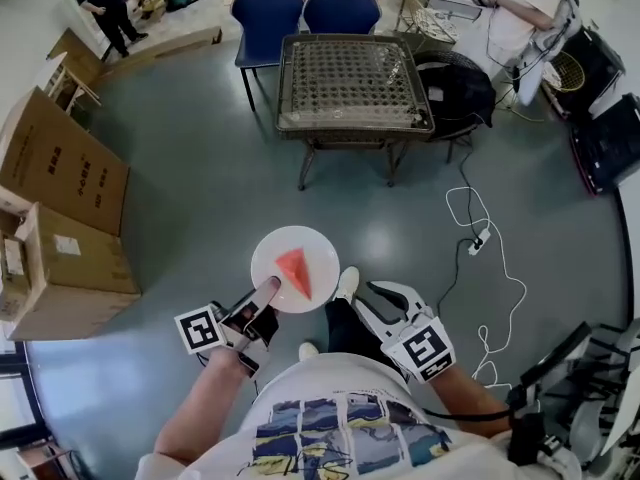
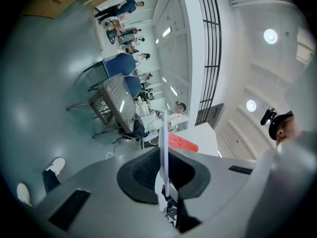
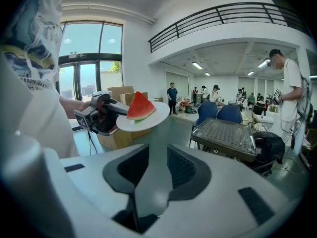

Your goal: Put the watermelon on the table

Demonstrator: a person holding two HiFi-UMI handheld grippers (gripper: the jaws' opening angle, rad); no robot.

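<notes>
Transport is in hand: left tongs [image 1: 264, 292] clamp plate [image 1: 272, 248] carrying watermelon [image 1: 294, 271]; right tongs [image 1: 366, 297] are apart, empty. Next move probably needs walking to far counter [image 1: 355, 124].

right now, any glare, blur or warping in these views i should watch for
Head view: sharp, soft glare on the floor beside the plate. Left gripper view: strong fisheye, dark corners, ceiling lamp blown out, plate edge-on. Right gripper view: railing bowed, window bright, watermelon crisp.

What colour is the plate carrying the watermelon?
White. The plate shows best in the head view.
</notes>
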